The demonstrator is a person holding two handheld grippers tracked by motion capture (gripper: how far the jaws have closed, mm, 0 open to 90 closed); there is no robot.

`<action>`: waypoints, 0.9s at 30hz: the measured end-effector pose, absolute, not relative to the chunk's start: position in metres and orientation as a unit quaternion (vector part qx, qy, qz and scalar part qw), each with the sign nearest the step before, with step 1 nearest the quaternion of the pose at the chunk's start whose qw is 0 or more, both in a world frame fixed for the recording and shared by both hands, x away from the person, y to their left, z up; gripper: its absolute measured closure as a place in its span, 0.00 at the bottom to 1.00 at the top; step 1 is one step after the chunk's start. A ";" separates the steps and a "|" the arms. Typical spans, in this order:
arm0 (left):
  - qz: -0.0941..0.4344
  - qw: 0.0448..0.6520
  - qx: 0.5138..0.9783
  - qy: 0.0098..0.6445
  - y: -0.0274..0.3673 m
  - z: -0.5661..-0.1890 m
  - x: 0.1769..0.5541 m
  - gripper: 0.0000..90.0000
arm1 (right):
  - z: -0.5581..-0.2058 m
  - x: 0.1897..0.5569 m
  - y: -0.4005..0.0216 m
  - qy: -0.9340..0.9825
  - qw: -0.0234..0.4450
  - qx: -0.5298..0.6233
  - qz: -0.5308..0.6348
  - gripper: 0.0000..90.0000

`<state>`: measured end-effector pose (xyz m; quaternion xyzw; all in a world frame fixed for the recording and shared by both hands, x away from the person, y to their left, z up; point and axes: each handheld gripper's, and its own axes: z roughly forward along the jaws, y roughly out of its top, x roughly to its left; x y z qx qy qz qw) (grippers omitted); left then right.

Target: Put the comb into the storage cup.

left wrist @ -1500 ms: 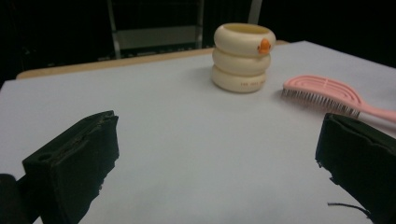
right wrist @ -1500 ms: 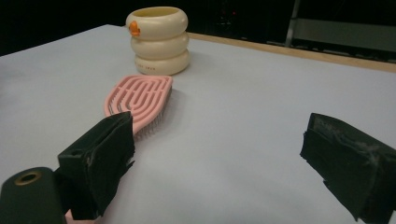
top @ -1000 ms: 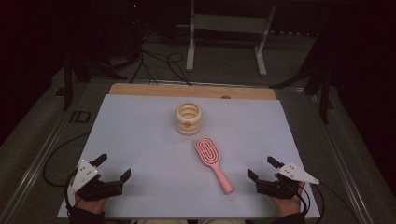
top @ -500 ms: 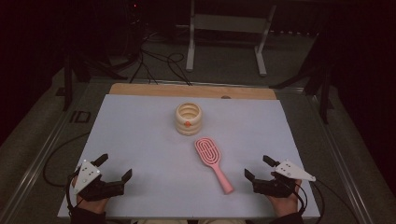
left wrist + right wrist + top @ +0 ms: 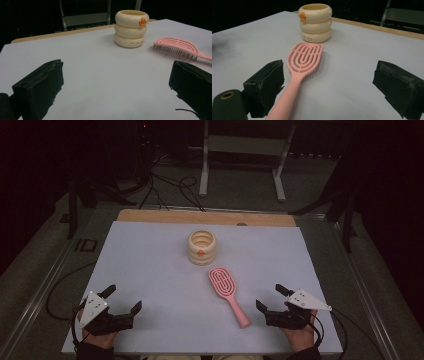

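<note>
A pink hairbrush (image 5: 227,293) (image 5: 302,63) (image 5: 180,47) lies bristles down on the pale mat, handle toward the near right. Behind it stands a cream ribbed cup (image 5: 201,247) (image 5: 131,25) (image 5: 315,22) with an orange mark. My right gripper (image 5: 272,299) (image 5: 329,87) rests open near the front right edge, its left jaw just beside the brush handle's end. My left gripper (image 5: 122,299) (image 5: 115,85) sits open at the front left, nothing between its jaws, far from both objects.
The pale mat (image 5: 150,270) covers a wooden table whose back strip (image 5: 200,217) shows. Cables (image 5: 170,185) and a metal stand (image 5: 240,165) lie on the dark floor beyond. Metal rails run along both table sides.
The right gripper has slid a little left, closer to the brush handle. The left gripper has barely shifted. Brush and cup have not moved.
</note>
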<state>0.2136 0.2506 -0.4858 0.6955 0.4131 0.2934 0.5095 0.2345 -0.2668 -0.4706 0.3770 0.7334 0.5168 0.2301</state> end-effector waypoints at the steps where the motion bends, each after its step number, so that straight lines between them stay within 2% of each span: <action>1: 0.293 0.509 0.695 0.414 0.250 -0.486 0.214 0.00 | -0.470 0.235 -0.266 0.733 0.230 0.377 0.517 0.10; 24: 0.294 0.513 0.688 0.420 0.253 -0.486 0.214 0.00 | -0.466 0.234 -0.237 0.751 0.184 0.352 0.528 0.10; 26: 0.294 0.513 0.689 0.419 0.253 -0.486 0.214 0.00 | -0.466 0.234 -0.235 0.754 0.182 0.348 0.527 0.11; 27: 0.294 0.512 0.690 0.419 0.252 -0.486 0.214 0.00 | -0.468 0.232 -0.228 0.761 0.176 0.345 0.520 0.15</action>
